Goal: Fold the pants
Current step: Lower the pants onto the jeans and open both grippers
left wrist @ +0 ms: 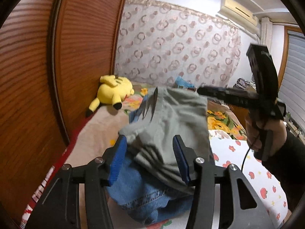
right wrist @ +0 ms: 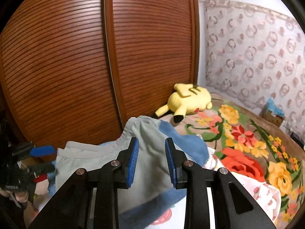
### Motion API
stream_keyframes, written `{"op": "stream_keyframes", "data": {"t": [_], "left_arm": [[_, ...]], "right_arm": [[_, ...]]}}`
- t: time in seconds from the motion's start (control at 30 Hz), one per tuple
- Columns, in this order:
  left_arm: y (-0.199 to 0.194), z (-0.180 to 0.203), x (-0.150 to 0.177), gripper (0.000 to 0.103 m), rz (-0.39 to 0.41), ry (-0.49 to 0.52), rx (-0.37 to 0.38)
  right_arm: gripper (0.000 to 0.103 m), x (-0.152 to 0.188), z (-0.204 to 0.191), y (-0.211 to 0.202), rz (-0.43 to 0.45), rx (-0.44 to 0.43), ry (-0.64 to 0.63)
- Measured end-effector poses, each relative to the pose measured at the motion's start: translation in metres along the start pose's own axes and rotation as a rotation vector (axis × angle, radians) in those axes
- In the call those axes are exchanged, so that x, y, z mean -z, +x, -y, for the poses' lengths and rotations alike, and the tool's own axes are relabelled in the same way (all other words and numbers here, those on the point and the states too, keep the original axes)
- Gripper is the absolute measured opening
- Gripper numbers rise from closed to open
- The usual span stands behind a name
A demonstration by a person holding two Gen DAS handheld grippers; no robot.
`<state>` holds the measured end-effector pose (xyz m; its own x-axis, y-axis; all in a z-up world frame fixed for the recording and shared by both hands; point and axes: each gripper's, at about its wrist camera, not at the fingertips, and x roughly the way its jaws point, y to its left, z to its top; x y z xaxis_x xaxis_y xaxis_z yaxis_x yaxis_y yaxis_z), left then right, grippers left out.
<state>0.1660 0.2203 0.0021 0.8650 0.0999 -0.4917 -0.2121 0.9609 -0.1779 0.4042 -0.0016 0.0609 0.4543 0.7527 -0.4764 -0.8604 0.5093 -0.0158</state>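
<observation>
Grey-green pants lie heaped on top of blue jeans on the bed. They also show in the right wrist view, over the jeans. My left gripper is open, its blue pads either side of the grey pants' near edge, not closed on it. My right gripper is open above the grey pants, with cloth showing between its pads. The right gripper also shows in the left wrist view, held in a hand, its tips over the far side of the pants.
A yellow plush toy lies by the brown slatted wardrobe. A floral blanket and a white sheet with red prints cover the bed. A patterned curtain hangs behind.
</observation>
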Motion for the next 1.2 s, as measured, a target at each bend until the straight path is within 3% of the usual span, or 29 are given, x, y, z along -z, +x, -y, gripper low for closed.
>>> {"op": "stream_keyframes", "data": {"t": [0.2,0.33,0.5,0.87,1.0,1.2], "left_arm": [[0.01,0.016,-0.008,0.051,-0.003,0.061,0.031],[0.033,0.02,-0.005,0.051,-0.074,0.109,0.004],[0.052,0.009,0.007,0.051,-0.154,0.098,-0.013],[0.058,0.013,0.01,0.052,-0.17,0.089,-0.02],[0.056,0.015,0.008,0.058,-0.164,0.089,-0.01],[0.051,0.025,0.006,0.079,-0.139,0.114,-0.004]], "right_arm": [[0.03,0.016,-0.01,0.007,-0.042,-0.022,-0.01],[0.03,0.012,0.001,0.026,-0.067,0.005,0.011],[0.03,0.006,0.013,0.043,-0.084,0.006,0.048],[0.03,0.01,0.005,0.038,-0.076,0.023,0.06],[0.03,0.017,-0.003,0.027,-0.071,0.047,0.058],[0.036,0.027,-0.011,0.009,-0.061,0.048,0.086]]}}
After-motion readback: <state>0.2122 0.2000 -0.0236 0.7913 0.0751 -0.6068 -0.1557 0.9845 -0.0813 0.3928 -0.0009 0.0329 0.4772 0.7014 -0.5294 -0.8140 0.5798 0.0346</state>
